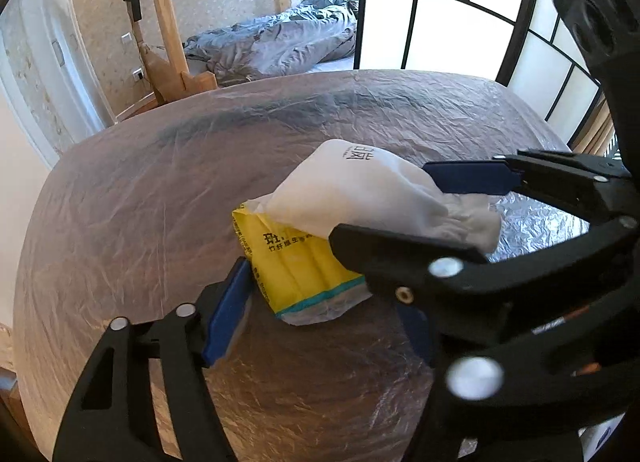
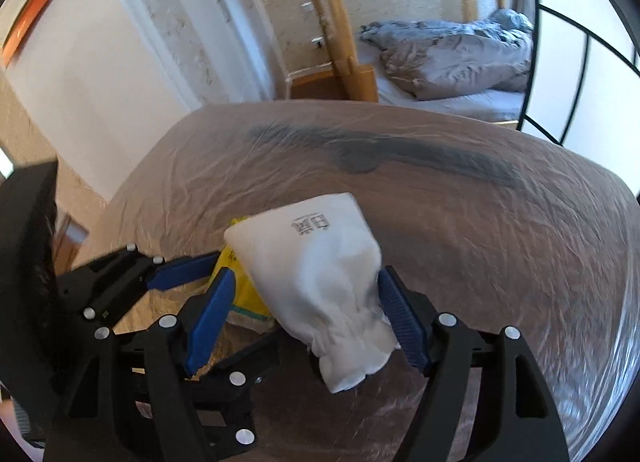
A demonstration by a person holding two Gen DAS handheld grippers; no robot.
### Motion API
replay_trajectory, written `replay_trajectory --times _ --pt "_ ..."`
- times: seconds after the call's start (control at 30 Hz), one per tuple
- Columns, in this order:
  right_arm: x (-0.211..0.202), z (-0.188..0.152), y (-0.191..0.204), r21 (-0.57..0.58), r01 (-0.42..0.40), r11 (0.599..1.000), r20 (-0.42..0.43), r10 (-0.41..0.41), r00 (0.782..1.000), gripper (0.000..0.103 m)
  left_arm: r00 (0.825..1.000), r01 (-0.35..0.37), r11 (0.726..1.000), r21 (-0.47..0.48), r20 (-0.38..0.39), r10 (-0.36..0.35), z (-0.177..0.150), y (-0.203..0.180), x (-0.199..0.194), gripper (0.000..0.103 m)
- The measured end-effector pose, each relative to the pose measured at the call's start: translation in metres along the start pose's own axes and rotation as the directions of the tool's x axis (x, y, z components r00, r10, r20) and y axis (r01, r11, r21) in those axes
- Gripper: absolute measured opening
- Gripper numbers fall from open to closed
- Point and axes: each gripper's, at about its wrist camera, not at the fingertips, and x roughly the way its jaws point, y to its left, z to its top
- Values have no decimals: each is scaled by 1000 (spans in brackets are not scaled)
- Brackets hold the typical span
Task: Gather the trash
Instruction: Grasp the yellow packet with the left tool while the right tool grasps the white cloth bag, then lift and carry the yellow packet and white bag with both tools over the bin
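Nearest the lens, our right gripper [image 2: 300, 322] has its blue fingers [image 2: 208, 322] apart around the gathered neck of a white pouch [image 2: 320, 270]; whether the pads already touch the cloth we cannot tell. Just to its left, our left gripper [image 1: 316, 310] also stands open, straddling a yellow packet [image 1: 296, 266] that lies partly under the pouch. In our judgement, each closing should be square on its own item, low on the packet and at the pouch's bunched end, so that neither slips nor drags the other. Both lie mid-table on crinkled plastic sheeting [image 1: 140, 202]. Far beyond are a bed with a rumpled grey duvet [image 2: 452, 58] and, at far right, a dark-framed screen [image 1: 440, 14].
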Motion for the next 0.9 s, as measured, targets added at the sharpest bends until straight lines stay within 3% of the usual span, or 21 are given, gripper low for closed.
replay_trajectory --times 0.03,0.13,0.23,0.4,0.6,0.9 --pt "2 0 1 -4 5 1000 -8 -5 1000 56 1000 1 1000 -1 0 -1 0 2 -1 63" --pt "-2 1 -8 47 -27 999 -5 27 1000 46 1000 13 1000 -15 1 -13 1 5 -1 62" --pt "-10 -2 -18 97 5 995 23 -7 1000 39 1000 20 999 -31 8 -20 2 7 -1 61" --pt "-31 -16 -34 213 14 977 88 -33 996 36 1000 14 999 -42 12 -14 3 7 0 61" --pt "-41 -35 -40 277 30 960 103 -60 993 35 1000 11 999 -48 19 -10 4 6 0 60" --pt "-53 -56 -33 307 23 952 112 -60 992 35 999 24 997 -77 51 -20 -3 9 -17 59"
